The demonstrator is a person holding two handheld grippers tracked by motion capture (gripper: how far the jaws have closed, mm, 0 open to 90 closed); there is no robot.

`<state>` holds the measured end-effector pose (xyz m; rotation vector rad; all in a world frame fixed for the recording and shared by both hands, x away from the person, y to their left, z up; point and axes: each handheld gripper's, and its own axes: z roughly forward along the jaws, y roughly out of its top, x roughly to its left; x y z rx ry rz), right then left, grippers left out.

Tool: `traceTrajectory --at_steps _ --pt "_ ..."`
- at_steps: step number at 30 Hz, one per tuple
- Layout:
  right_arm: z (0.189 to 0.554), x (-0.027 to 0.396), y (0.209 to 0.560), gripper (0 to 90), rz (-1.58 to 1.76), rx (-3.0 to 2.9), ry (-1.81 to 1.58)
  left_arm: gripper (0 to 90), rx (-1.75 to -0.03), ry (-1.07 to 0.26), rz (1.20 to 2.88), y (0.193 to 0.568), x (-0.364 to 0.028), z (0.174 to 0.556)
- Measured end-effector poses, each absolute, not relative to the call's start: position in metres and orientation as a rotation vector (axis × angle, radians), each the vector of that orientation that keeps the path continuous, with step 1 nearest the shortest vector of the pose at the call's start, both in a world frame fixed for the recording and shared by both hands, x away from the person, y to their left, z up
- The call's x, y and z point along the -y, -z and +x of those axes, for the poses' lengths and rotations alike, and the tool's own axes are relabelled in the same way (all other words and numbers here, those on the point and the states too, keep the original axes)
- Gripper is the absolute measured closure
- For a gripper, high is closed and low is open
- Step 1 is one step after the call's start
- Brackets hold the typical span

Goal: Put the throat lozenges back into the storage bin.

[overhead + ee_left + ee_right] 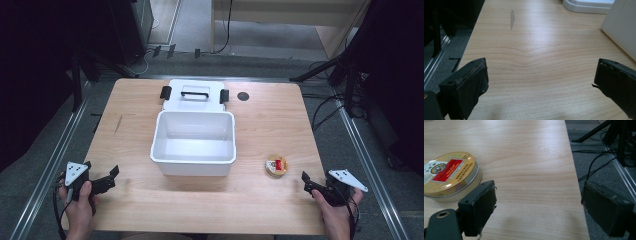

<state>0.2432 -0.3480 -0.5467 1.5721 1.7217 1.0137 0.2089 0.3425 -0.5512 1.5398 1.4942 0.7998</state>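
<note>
Both grippers' padded black jaws gape empty; round gold tin (449, 176) sits on grained wood.

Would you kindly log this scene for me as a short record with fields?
Surface: wooden table
Bin: white open tub, mid-table, nothing visible inside
Lid: white lid with black handle and clips, lying flat just behind the tub
Tin: round gold tin with red label, right of the tub, upright, apart from it
Left gripper: open, nothing between the jaws, near-left table edge
Right gripper: open, nothing between the jaws, beside the tin, not touching
</note>
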Motion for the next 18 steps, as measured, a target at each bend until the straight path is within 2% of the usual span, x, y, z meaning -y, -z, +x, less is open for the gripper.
traceTrajectory --at_steps 18 --pt "0.245 0.332 0.535 13.5 1.473 -1.873 -0.986 0.0 -1.488 -0.812 1.550 0.551 -0.341 0.209"
